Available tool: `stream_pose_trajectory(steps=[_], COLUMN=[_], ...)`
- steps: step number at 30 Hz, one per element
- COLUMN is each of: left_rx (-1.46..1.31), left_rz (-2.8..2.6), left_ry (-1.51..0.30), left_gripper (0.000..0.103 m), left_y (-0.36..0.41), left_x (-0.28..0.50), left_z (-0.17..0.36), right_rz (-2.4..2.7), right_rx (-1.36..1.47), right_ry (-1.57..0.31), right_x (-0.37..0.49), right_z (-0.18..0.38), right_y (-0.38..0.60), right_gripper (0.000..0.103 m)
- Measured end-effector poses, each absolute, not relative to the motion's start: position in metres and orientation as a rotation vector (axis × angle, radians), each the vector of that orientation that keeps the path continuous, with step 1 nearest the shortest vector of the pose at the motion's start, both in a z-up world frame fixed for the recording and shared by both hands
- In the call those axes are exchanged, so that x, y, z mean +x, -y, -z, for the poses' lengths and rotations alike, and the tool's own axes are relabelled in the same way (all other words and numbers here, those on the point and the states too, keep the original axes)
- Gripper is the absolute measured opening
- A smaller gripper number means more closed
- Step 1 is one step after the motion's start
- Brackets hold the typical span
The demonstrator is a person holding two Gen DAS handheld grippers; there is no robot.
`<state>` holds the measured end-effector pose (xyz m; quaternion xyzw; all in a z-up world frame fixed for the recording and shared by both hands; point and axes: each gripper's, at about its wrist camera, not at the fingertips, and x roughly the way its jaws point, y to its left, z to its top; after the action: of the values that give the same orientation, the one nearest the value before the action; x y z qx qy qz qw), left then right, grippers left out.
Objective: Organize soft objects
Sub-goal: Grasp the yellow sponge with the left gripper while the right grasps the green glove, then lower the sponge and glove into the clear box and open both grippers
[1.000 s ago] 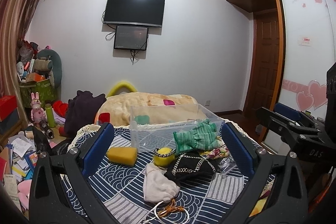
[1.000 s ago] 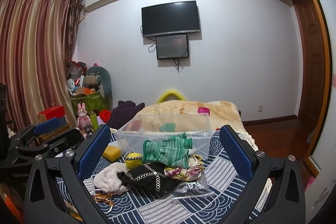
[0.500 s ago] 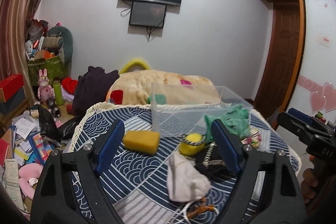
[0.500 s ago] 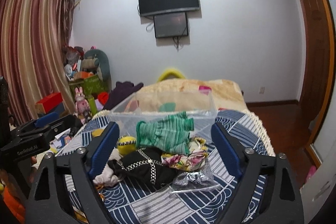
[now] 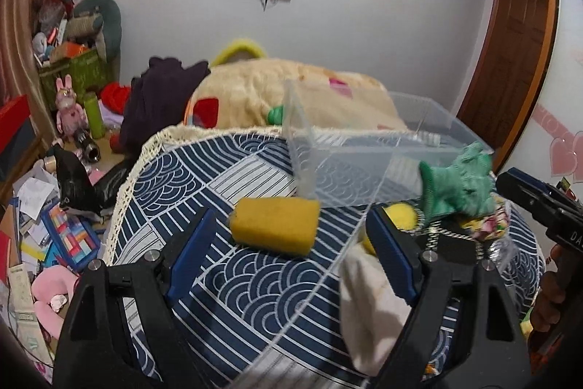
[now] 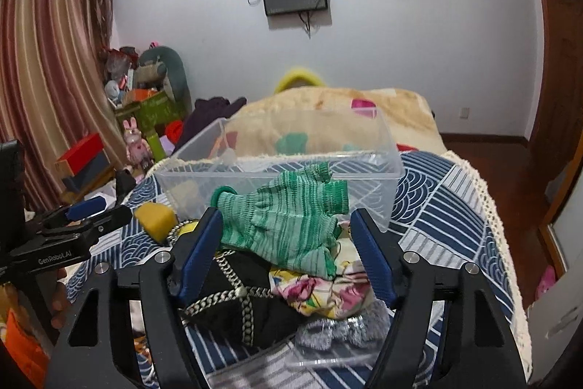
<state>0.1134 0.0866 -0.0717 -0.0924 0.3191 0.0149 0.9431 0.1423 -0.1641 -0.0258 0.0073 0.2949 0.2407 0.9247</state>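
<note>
A yellow sponge lies on the blue patterned cloth, just ahead of my open left gripper and between its blue pads. A clear plastic box stands behind it, empty as far as I see. A green striped glove tops a pile with a black chained item and a floral cloth. My open right gripper brackets the glove, its jaws apart and not touching it. A white cloth lies by the left gripper's right pad. The glove also shows in the left wrist view.
A beige blanket lies behind the box. The floor at the left holds cluttered papers and toys. The cloth's lace edge drops off at the right. A small yellow ball sits beside the pile.
Both grippers have moved forward and down toward the cloth. The left now frames the sponge and the right frames the green glove. Nothing has been taken hold of.
</note>
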Motion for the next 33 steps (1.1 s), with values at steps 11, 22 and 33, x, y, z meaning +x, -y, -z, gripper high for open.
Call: stream_pose_trajectory(steps=[11,22,33], left_rx=[-0.151,-0.161,-0.119], left_rz=[-0.018,-0.007,-0.017], left_ry=[-0.766,-0.788,-0.702], left_gripper=[0.085,0.062,0.059], left_y=[-0.085,-0.086,-0.075], left_x=[0.143,0.148,0.128], left_z=[0.094,0.102,0.082], right_rz=[-0.476,-0.502,-0.504], right_rx=[-0.055,-0.034,-0.036], right_ry=[-0.684,-0.721,-0.631], right_x=[0.156,0.158,0.143], right_z=[0.045,0.049,0.03], right_y=[0.154,0.165,0.168], right_gripper=[0.07,0.041,0.032])
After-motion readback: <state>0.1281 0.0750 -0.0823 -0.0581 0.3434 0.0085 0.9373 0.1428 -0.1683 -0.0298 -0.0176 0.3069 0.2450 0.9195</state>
